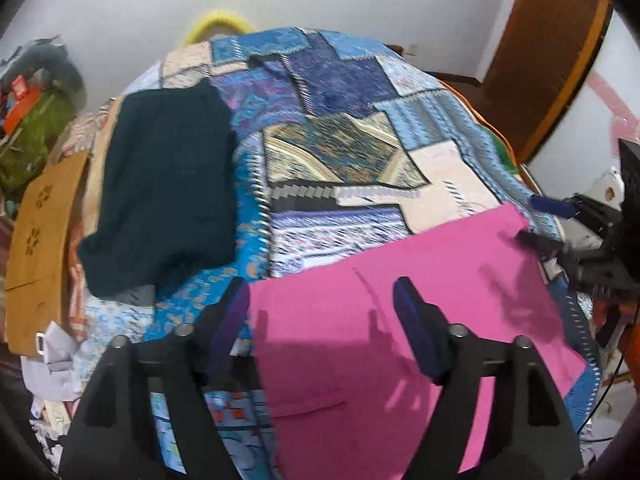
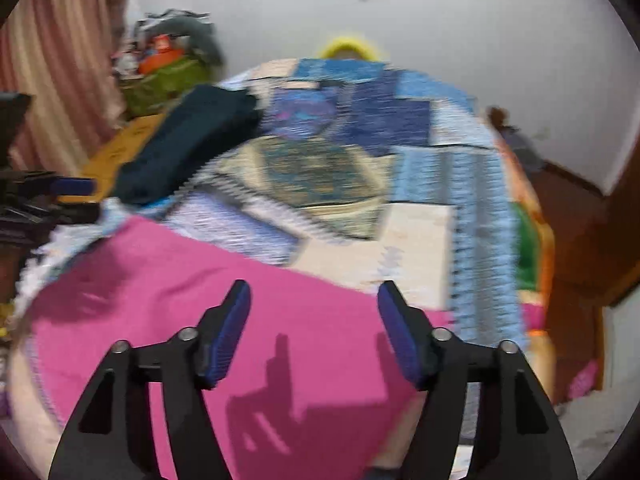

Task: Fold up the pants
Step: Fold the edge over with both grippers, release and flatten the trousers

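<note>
Pink pants [image 1: 400, 320] lie flat on a patchwork bedspread [image 1: 340, 152], folded into a broad rectangle near the bed's front edge. My left gripper [image 1: 320, 292] hangs open above the pants' left edge, nothing between its blue pads. The right gripper [image 2: 313, 292] is also open, just above the pink pants [image 2: 180, 280], which do not touch its pads. Each wrist view catches the other tool at its side: the right gripper [image 1: 540, 222] at the pants' far right corner, the left gripper [image 2: 84, 200] at the far left.
A folded dark teal garment [image 1: 168, 184] lies on the bed's back left. A brown board [image 1: 40, 248] and a pile of clutter with a green bag [image 1: 32, 128] stand to the left. Behind are a white wall, a yellow hoop [image 1: 218, 20] and a wooden door [image 1: 548, 48].
</note>
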Action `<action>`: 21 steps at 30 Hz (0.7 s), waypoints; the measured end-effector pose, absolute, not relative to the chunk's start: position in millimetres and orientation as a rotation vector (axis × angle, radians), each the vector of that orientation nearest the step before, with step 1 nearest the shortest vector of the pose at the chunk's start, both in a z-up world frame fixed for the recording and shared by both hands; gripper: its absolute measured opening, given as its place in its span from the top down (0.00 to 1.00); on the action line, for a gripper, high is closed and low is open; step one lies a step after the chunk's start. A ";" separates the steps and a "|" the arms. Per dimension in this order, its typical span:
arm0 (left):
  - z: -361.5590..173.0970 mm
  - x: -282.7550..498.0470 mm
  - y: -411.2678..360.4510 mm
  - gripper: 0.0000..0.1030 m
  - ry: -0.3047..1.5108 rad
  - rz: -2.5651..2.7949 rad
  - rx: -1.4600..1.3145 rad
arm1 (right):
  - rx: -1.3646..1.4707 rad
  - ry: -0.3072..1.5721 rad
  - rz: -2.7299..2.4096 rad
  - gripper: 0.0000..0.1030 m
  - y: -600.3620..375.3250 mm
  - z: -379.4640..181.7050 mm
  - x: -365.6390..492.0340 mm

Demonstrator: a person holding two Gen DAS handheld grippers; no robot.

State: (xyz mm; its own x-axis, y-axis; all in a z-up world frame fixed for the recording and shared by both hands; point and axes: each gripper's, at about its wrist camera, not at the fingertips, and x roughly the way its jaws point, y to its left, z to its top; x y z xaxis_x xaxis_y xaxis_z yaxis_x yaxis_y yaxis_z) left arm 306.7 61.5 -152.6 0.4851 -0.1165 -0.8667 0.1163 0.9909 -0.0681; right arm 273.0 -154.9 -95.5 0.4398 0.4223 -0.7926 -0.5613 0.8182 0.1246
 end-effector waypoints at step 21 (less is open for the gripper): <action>-205.4 246.8 65.5 0.14 1.164 -0.186 0.020 | -0.068 1.235 0.790 0.23 -131.4 -152.7 219.8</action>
State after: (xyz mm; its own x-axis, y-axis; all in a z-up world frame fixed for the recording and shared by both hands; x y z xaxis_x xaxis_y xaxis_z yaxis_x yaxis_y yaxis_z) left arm 246.8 65.5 -205.4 0.3817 -0.1355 -0.9143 0.1559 0.9845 -0.0808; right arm 219.8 -131.4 -152.7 0.1050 0.5003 -0.8595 -0.5700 0.7385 0.3602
